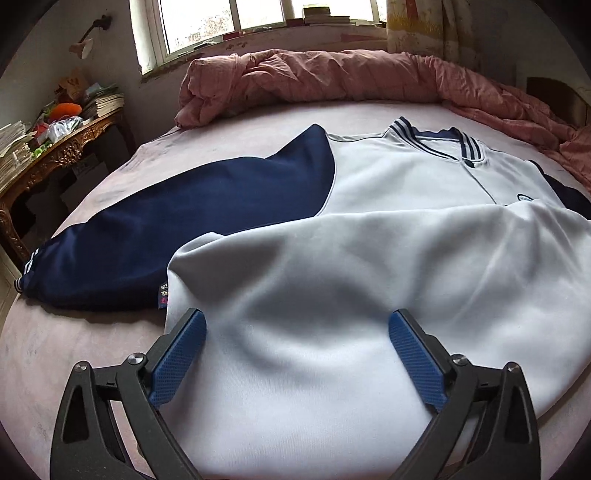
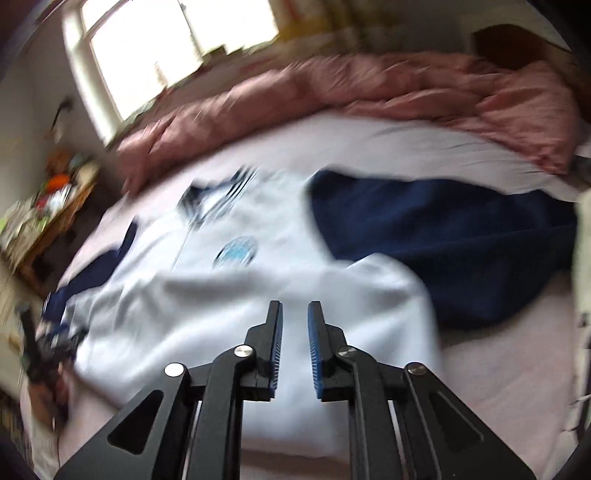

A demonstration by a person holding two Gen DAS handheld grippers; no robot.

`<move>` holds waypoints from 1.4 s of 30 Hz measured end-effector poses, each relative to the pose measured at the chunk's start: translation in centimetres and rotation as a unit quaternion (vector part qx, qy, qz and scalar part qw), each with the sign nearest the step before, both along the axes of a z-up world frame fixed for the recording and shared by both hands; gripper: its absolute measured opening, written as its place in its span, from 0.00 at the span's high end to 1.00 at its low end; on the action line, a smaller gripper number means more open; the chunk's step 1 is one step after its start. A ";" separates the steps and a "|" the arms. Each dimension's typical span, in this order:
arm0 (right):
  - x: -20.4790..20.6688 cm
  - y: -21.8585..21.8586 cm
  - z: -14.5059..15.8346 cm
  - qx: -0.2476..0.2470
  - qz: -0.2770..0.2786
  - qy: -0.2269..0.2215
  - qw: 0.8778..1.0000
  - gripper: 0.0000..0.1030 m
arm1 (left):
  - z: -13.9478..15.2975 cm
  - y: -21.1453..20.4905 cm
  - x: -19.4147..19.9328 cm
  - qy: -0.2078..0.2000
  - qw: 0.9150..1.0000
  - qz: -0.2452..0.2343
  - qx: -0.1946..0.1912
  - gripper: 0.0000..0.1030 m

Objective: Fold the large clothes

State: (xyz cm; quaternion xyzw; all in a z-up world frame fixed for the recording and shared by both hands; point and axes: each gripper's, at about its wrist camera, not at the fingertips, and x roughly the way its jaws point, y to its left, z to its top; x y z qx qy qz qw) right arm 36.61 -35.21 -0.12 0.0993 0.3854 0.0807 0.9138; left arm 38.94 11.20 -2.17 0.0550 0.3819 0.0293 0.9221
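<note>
While the left gripper (image 1: 297,328) stands with its blue pads (image 1: 177,360) spread as wide as they go, nothing is pinched between them; only the folded-up white body of the jacket (image 1: 369,280) lies beneath and between the fingers, apparently let go so the fold can settle. In the blurred right wrist view, the right gripper (image 2: 295,314) shows its two fingers nearly together with a narrow gap, and no cloth can be seen caught in that gap, so it seems to hold nothing as well.

Outward from the fingers, the lower half of the jacket is doubled up over the chest, forming a rounded, slightly puffed fold whose near edge sits just ahead of both grippers. That placement looks like a hem-to-chest fold, made before the sleeves are dealt with. Beyond the fold lies the striped collar (image 1: 436,142), and a round badge (image 2: 236,249) shows on the chest in the right view.

Both navy sleeves are spread sideways: the left sleeve (image 1: 184,221) runs out flat toward the bed's edge, ending in a striped cuff (image 1: 27,273), and the right sleeve (image 2: 443,236) lies out to the other side. They probably need folding inward next.

Everything rests on the pale pink bed sheet (image 1: 74,354), with a crumpled pink quilt (image 1: 332,74) pushed back toward the window (image 1: 236,22), leaving room to work. A cluttered wooden side table (image 1: 70,147) stands beside the bed.
</note>
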 end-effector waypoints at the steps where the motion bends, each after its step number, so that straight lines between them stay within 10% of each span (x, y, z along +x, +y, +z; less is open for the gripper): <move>1: 0.4 1.5 -0.9 -0.013 0.017 0.023 0.999 0.75 | -0.1 0.0 -0.1 0.000 1.000 0.003 0.002 0.00; 5: 0.7 4.8 -3.4 -0.086 0.030 0.062 0.994 0.71 | -0.4 -0.1 -0.2 0.003 1.000 0.009 0.010 0.00; 11: 0.9 3.2 -3.2 -0.055 0.019 0.045 0.997 0.67 | 0.5 -0.1 -1.2 -0.030 1.000 0.002 0.009 0.03; 15: -0.2 2.9 -0.4 -0.116 -0.051 -0.051 0.991 0.61 | 3.8 -0.4 -4.5 -0.152 0.988 -0.012 -0.003 0.04; 18: -1.7 2.3 1.9 -0.117 -0.084 -0.124 0.982 0.32 | 5.5 -0.4 -6.5 -0.219 0.975 -0.011 -0.024 0.01; 22: -2.6 1.9 3.3 -0.129 -0.121 -0.168 0.970 0.32 | 5.9 -0.2 -7.4 -0.255 0.964 -0.021 -0.070 0.00; 42: -2.3 -4.4 2.7 -0.059 -0.187 -0.132 0.972 0.00 | 4.5 -1.8 -5.5 -0.204 0.978 -0.016 -0.049 0.00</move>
